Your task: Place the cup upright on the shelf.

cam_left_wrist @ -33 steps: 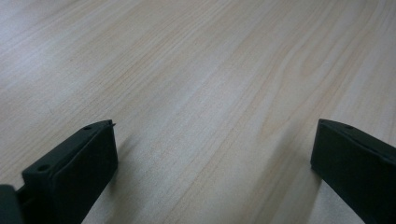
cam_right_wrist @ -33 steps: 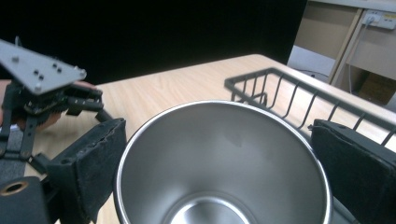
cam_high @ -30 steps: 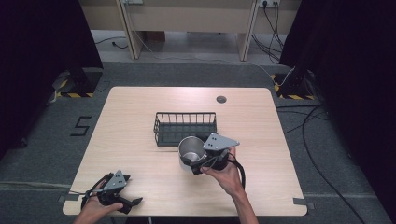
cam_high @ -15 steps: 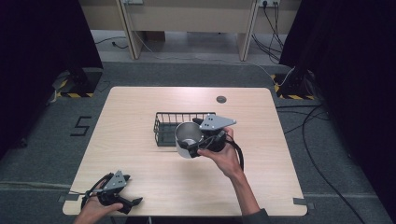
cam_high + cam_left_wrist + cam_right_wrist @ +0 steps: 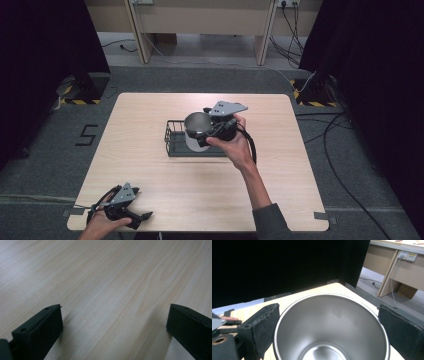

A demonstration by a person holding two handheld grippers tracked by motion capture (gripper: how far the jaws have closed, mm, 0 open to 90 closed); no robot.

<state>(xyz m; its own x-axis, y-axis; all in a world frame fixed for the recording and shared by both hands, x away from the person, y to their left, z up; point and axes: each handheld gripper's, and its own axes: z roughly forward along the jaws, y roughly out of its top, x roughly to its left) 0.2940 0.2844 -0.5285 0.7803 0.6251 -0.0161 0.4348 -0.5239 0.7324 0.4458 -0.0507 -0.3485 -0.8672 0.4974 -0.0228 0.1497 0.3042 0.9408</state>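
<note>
— Where's the steel cup [image 5: 196, 129]?

— Up off the table [image 5: 150, 150], held over the black wire basket [image 5: 175, 142] near the middle. It sits upright, open mouth up, and looks empty inside [image 5: 329, 327].

— What's holding it?

— The right gripper [image 5: 212, 131]. Its jaws sit one on each side of the cup's wall, closed against it, with the grey plate on top.

— And the other one?

— The left gripper [image 5: 131, 216] is down at the near left corner of the table, well apart from the basket. Its jaws are spread wide with bare wood [image 5: 112, 290] between them, holding nothing.
</note>
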